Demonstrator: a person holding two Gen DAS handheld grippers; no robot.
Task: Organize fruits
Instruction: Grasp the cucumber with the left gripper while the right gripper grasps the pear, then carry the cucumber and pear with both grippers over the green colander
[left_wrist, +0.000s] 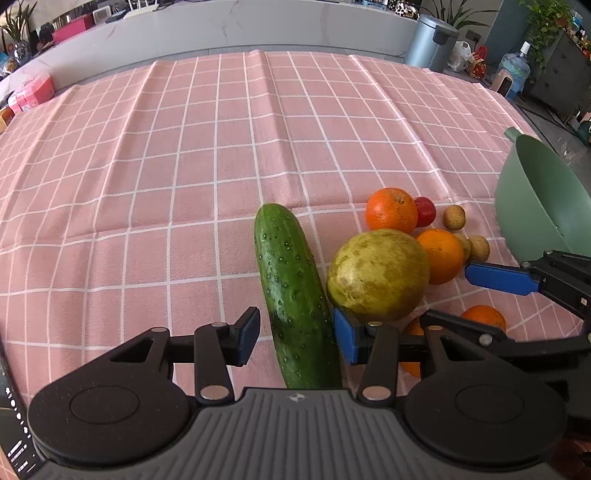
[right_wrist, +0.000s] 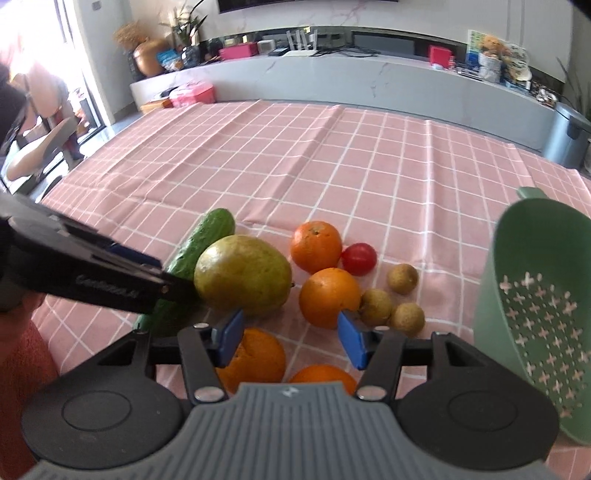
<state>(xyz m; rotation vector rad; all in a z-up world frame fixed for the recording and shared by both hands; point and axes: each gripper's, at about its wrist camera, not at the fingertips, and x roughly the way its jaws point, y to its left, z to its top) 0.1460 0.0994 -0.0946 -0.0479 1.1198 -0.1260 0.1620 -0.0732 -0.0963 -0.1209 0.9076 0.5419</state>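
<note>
On the pink checked tablecloth (left_wrist: 184, 166), a cucumber (left_wrist: 295, 291) is straddled by the spread fingers of the left gripper (left_wrist: 295, 334), neither pad seen pressing it. Just beside it a large yellow-green fruit (left_wrist: 376, 275) is found, with oranges (right_wrist: 329, 297), a red tomato (right_wrist: 358, 259) and small brown fruits (right_wrist: 402, 278) clustered close by. The right gripper (right_wrist: 291, 338) is held spread above two nearer oranges, gripping nothing. A green colander (right_wrist: 535, 314) is seen at the right.
</note>
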